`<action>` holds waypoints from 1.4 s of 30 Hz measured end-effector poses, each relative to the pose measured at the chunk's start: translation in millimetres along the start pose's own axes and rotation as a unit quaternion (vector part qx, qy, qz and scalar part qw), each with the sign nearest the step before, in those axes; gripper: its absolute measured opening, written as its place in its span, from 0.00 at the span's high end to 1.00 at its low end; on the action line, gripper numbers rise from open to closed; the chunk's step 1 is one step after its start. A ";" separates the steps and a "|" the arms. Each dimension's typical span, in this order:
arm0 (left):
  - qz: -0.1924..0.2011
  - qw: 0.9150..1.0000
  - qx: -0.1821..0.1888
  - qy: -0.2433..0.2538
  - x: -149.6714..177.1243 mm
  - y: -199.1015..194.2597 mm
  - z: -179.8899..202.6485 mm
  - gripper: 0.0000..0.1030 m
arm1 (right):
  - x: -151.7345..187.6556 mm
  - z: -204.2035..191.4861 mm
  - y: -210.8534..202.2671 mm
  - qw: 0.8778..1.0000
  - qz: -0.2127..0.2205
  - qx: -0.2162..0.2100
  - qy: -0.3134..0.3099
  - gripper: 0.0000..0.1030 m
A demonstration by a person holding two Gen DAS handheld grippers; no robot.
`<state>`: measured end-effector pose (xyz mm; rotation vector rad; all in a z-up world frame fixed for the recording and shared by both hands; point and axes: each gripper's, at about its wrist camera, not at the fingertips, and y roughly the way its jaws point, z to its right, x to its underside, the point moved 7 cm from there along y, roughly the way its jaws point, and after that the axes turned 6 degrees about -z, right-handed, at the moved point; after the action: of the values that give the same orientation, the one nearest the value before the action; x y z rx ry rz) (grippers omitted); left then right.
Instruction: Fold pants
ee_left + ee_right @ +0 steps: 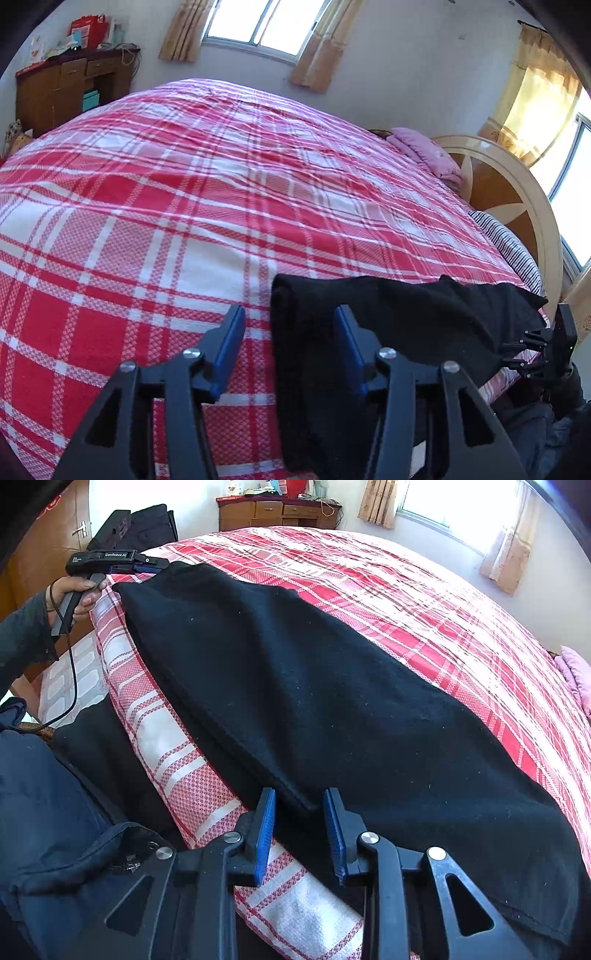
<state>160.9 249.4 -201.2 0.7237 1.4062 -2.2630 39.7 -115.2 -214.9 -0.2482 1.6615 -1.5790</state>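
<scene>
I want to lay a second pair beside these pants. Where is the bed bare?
The plaid bedspread is bare from the black pants across to the far side by the wooden desk. It is crowded along the near edge, where the pants lie, and by the pink pillow at the headboard.

A wooden dresser (70, 88) stands beyond the plaid bedspread (184, 206).

The pants (295, 686) lie along the near edge of the bed (424, 602); the left gripper (147, 563) is at their far end, the right gripper (300, 812) at their near end; a cabinet (277, 513) stands behind the bed; a pillow (424, 151) lies near the headboard (517, 206).
</scene>
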 end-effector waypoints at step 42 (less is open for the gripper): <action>0.021 0.995 -0.066 0.066 13.3 -12.8 32.5 0.46 | -16.4 2.3 6.3 0.999 0.017 -0.012 0.034 0.52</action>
<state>135.8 225.0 -188.2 0.8650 1.5692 -2.1001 54.4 -105.2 -213.5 -0.1800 1.7294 -1.5577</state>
